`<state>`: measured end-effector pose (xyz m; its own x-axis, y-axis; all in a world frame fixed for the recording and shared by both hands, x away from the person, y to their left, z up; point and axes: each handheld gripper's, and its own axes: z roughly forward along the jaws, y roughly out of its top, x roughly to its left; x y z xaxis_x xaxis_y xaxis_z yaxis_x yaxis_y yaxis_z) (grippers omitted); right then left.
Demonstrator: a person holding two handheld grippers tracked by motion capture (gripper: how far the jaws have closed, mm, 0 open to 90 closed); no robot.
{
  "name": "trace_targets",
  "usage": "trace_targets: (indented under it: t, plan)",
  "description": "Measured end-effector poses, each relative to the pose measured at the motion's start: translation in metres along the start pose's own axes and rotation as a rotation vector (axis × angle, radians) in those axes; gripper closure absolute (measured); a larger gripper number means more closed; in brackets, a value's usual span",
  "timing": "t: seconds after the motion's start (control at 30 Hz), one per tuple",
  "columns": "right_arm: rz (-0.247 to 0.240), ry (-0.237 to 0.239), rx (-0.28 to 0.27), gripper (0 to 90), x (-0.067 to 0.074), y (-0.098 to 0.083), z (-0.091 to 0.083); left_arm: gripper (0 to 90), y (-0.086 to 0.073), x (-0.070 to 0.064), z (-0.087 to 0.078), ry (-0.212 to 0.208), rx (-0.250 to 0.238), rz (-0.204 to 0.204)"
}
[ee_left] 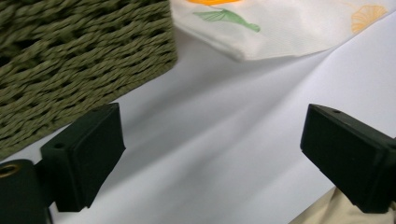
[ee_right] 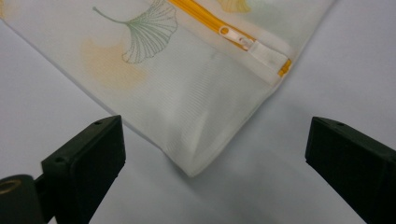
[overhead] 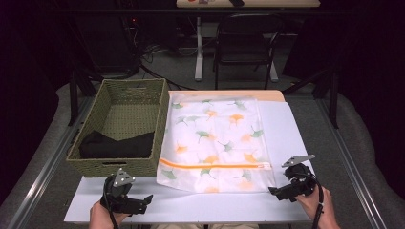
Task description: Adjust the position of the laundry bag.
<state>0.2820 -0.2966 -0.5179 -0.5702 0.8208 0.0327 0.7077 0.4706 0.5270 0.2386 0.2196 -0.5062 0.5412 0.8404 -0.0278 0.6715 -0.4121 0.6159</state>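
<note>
Lower frame: left hand-held gripper (overhead: pixel 128 198) and right hand-held gripper (overhead: pixel 285 188) both gape wide, empty. Mid-frame, the mesh laundry bag (overhead: pixel 217 143) lies flat on the surface (overhead: pixel 286 143): light, limp, slippery; pinch the near corner (ee_right: pixel 194 169) or zipper (ee_right: pixel 233 36) end.

A white mesh laundry bag (overhead: pixel 217 143) printed with green and orange ginkgo leaves, crossed by a bright orange zip (overhead: pixel 215 166) with a white pull, lies on a pale white counter (overhead: pixel 286 138). To its left, an olive-green woven basket (overhead: pixel 119 167) holds black cloth (overhead: pixel 117 144). Both claws, left (overhead: pixel 139 204) and right (overhead: pixel 282 192), are matt black.
</note>
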Motion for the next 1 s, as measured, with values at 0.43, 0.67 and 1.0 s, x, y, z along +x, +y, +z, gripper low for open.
trace_targets:
  t: [0.43, 0.67, 1.0]
  plan:
    - [-0.002, 0.027, 0.043, 14.0, 0.009, 0.022, 0.021, 11.9, 0.024, -0.026, 0.01, -0.026, -0.035, 0.03]
    - [0.031, -0.019, 0.056, 22.6, 0.003, 0.021, 0.026, 16.0, 0.031, -0.032, 0.018, -0.017, -0.019, 0.06]
    - [0.046, -0.036, 0.086, 41.6, 0.0, 0.022, 0.034, 30.0, 0.034, -0.031, 0.026, -0.035, -0.006, 0.048]
